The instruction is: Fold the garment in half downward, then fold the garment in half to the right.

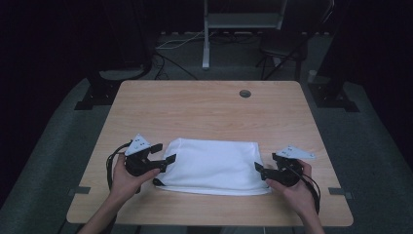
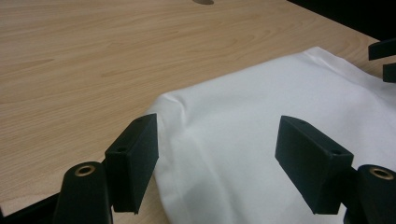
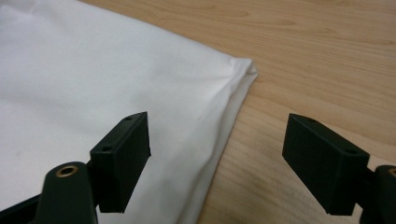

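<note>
A white folded cloth lies flat on the near half of the wooden table. My left gripper sits at the cloth's left edge, held by a hand, with its jaws open. In the left gripper view the jaws stand wide apart over the cloth, gripping nothing. My right gripper is at the cloth's right edge, also open. In the right gripper view its jaws straddle the cloth's side edge near a corner, one over fabric and one over bare wood.
A round cable hole sits near the table's far edge. Beyond the table a metal stand leg, loose cables and a dark chair rest on the grey floor. The right gripper's jaw tips show in the left gripper view.
</note>
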### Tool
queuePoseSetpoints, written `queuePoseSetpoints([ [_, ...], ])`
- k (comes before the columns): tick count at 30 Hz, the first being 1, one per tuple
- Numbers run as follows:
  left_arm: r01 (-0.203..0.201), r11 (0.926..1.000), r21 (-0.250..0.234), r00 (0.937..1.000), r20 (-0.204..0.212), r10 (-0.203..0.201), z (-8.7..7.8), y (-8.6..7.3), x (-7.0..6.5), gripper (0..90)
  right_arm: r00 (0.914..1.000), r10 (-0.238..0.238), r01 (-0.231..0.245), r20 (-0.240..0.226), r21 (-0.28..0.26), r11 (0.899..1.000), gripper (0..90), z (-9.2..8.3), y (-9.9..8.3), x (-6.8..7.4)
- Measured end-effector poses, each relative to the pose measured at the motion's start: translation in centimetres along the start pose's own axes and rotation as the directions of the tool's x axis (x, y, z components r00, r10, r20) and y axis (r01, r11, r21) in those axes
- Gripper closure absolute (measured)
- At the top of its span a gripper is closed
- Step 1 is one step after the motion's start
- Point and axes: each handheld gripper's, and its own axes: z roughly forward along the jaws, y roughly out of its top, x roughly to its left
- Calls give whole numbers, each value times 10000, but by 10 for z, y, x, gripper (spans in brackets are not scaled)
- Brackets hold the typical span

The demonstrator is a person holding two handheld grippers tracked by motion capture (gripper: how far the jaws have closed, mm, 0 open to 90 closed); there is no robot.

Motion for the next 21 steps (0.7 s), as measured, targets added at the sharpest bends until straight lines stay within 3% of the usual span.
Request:
queuePoseSetpoints([
  [10,-210,9998,-21,9988,445,211,-2,-4,-9,303,9998,86,-93,-188,-376,9993,214,-4,14,9],
  [17,-302,9995,90,9973,667,296,-2,-14,-19,302,9993,72,-86,-380,-373,9993,212,9,37,24],
  [21,-344,9992,181,9965,767,329,-3,-20,-24,302,9980,312,-330,-555,-320,9989,212,21,49,36],
])
